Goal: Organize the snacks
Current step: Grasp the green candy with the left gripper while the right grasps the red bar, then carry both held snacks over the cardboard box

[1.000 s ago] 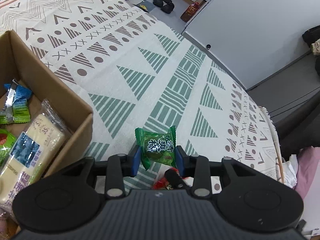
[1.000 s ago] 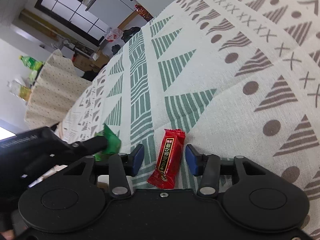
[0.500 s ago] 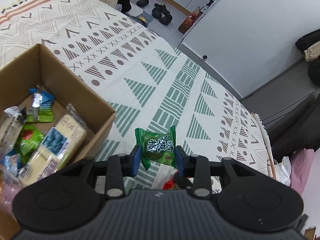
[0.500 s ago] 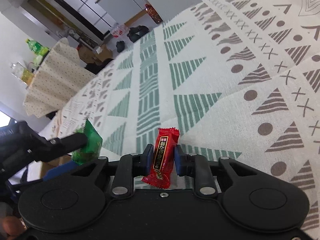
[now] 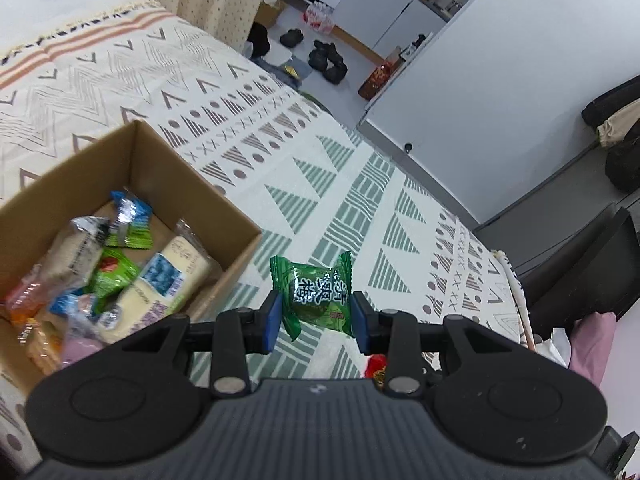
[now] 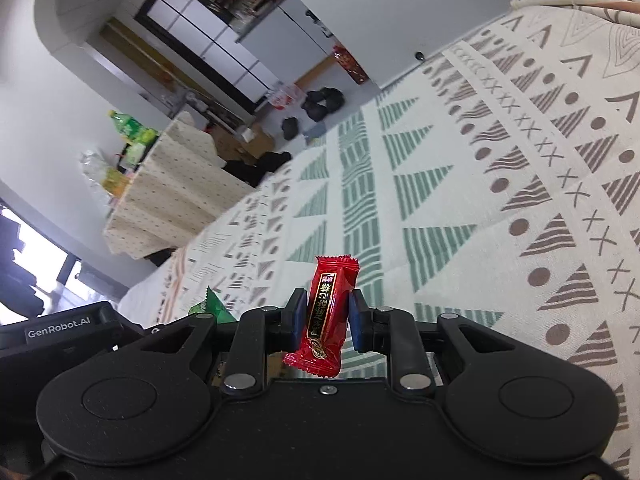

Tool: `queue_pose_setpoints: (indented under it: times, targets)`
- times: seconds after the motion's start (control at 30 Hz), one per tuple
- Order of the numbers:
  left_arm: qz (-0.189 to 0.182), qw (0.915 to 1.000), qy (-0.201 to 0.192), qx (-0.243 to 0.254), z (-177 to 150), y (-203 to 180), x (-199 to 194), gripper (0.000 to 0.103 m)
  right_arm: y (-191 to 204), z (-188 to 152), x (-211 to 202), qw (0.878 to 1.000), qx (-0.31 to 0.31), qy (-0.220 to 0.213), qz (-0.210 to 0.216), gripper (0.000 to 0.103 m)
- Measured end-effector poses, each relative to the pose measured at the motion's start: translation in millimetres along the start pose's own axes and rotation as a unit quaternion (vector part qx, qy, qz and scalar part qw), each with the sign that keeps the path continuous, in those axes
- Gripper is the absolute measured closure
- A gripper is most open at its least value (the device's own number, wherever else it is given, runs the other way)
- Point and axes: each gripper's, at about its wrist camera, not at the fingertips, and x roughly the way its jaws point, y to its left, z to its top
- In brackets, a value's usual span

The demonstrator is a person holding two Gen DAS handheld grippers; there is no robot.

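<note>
My left gripper (image 5: 314, 316) is shut on a green candy packet (image 5: 316, 294) and holds it in the air above the patterned cloth, just right of an open cardboard box (image 5: 176, 168). The box holds several wrapped snacks (image 5: 120, 276). My right gripper (image 6: 325, 318) is shut on a red candy bar (image 6: 328, 316) and holds it upright above the cloth. A corner of the green packet (image 6: 212, 306) and the left gripper's black body (image 6: 60, 328) show at the lower left of the right wrist view. A bit of the red bar (image 5: 376, 366) shows under the left gripper.
A patterned cloth (image 5: 320, 184) covers the table. Beyond its far edge is a white panel (image 5: 480, 80), dark shoes on the floor (image 5: 328, 60) and a black chair (image 5: 580, 260). A draped table with bottles (image 6: 160, 184) stands behind.
My right gripper closed on the red bar and lifted it off the cloth. My left gripper rose with the green packet, bringing more of the box into view.
</note>
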Motion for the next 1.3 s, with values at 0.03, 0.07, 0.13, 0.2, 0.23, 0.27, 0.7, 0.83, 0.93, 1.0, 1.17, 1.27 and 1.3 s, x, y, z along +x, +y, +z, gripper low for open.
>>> queue_pose_setpoints:
  times: [0.03, 0.07, 0.13, 0.2, 0.23, 0.27, 0.7, 0.83, 0.93, 1.0, 1.17, 1.27, 1.3]
  targets:
    - [0.001, 1.0000, -0.003, -0.003, 0, 2, -4, 0.067, 1, 0, -2, 1.000, -0.002, -0.002, 0.000, 0.081]
    - [0.002, 1.0000, -0.006, -0.005, 1, 5, -8, 0.067, 3, 0, -3, 1.000, -0.003, -0.003, 0.002, 0.081]
    - [0.003, 0.9999, -0.010, -0.009, 3, 9, -16, 0.067, 7, 0, -7, 1.000, -0.006, -0.009, 0.005, 0.081]
    - [0.004, 0.9999, -0.016, -0.005, 4, 12, -24, 0.067, 11, 1, -12, 1.000, -0.005, -0.015, 0.009, 0.081]
    - [0.005, 0.9998, -0.019, -0.004, 5, 14, -28, 0.067, 13, 1, -13, 1.000, -0.006, -0.018, 0.012, 0.081]
    - [0.005, 0.9998, -0.021, -0.006, 6, 17, -31, 0.067, 15, 1, -15, 1.000, -0.008, -0.021, 0.015, 0.081]
    - [0.026, 0.9986, -0.044, -0.016, 28, 64, -63, 0.067, 57, -11, -26, 0.997, -0.055, -0.039, 0.048, 0.081]
    - [0.028, 0.9981, -0.046, -0.027, 34, 78, -67, 0.067, 70, -15, -27, 0.995, -0.070, -0.045, 0.056, 0.081]
    - [0.029, 0.9978, -0.049, -0.034, 39, 86, -69, 0.067, 75, -17, -26, 0.994, -0.074, -0.046, 0.066, 0.081]
    - [0.029, 0.9975, -0.050, -0.040, 41, 91, -71, 0.067, 79, -19, -26, 0.993, -0.080, -0.046, 0.070, 0.081]
    - [0.030, 0.9972, -0.051, -0.046, 49, 104, -71, 0.067, 88, -23, -25, 0.992, -0.087, -0.044, 0.077, 0.081]
    - [0.028, 0.9972, -0.044, -0.054, 53, 113, -66, 0.067, 93, -26, -22, 0.991, -0.093, -0.041, 0.083, 0.081]
    - [0.026, 0.9972, -0.042, -0.057, 54, 116, -64, 0.067, 95, -28, -21, 0.991, -0.095, -0.040, 0.083, 0.081]
